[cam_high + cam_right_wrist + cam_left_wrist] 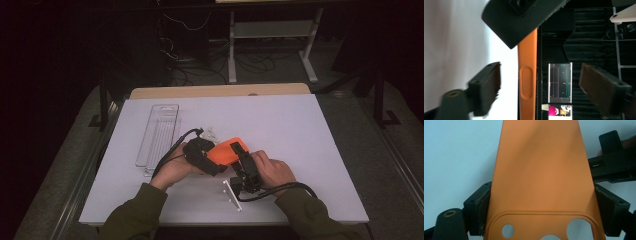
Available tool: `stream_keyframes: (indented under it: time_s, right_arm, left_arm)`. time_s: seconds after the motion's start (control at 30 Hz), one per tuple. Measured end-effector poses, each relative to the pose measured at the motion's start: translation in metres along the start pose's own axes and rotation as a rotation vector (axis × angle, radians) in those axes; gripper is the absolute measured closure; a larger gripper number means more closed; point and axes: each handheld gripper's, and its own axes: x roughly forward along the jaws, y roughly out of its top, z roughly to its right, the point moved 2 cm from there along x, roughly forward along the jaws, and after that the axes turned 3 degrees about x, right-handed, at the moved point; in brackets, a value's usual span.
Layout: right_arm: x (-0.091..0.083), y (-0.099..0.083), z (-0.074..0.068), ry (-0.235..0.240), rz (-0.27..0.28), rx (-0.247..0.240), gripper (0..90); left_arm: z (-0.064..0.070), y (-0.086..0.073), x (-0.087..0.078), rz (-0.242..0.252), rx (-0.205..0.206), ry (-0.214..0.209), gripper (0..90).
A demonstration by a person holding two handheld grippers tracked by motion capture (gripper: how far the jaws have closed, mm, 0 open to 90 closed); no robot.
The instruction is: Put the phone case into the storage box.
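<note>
Left claw [541,215] clamps orange phone case [539,170], length pointing away.

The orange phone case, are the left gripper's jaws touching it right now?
Touching. In the left gripper view the orange phone case fills the space between the left gripper jaws, and both pads press against its side edges with no gap.

One orange phone case [226,150], two grippers, one clear plastic tray [159,135], one white table [300,150]

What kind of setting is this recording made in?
Probably a lab or workshop recording station: a white-topped table in a dark room, loose cables on the floor behind it, and lit monitor screens in the right gripper view.
</note>
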Motion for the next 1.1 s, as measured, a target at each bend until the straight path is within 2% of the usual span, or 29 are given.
stream_keyframes:
  time_s: [0.27, 0.73, 1.1]
  right_arm:
    - [-0.0015, 0.0023, -0.0012, 0.02, 0.008, -0.022, 28.4]
    - [-0.0054, 0.0048, -0.0011, 0.05, 0.016, -0.007, 53.7]
    - [-0.0055, 0.0045, -0.0021, 0.073, 0.008, -0.024, 62.7]
  left_arm:
    - [0.0002, 0.0, 0.0002, 0.0, 0.003, -0.002, 15.4]
    - [-0.0002, -0.0004, 0.0006, -0.002, 0.005, 0.004, 15.4]
    - [-0.0003, -0.0005, -0.0001, -0.002, 0.005, 0.0, 15.4]
